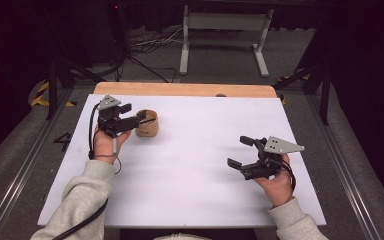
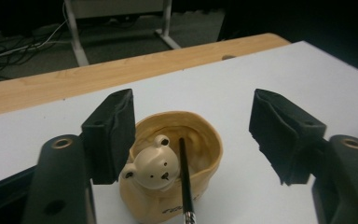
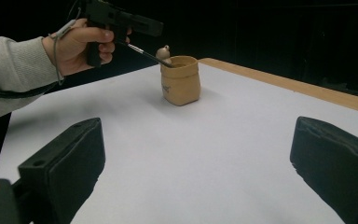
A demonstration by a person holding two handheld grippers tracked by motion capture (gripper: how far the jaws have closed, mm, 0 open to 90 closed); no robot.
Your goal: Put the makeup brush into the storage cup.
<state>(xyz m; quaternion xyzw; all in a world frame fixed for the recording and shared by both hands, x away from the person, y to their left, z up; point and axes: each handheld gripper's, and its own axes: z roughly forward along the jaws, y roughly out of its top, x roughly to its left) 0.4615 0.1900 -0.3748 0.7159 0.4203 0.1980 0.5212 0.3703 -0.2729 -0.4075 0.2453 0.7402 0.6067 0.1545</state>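
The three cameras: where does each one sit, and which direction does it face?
High view: above the person's side, looking forward and down on the white table; both forearms, left gripper and right gripper show.
Left gripper view: rides on the left gripper, looks past its open jaws down into the bear pot holding a brush.
Right gripper view: rides on the right gripper, looks low across the table at the pot; own open jaws show.
All views share the pot.

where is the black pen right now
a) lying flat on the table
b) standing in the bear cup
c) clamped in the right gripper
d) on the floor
b: the pen leans inside the tan bear cup, its tip down in the cup, with the left gripper open around it and not pressing on it.
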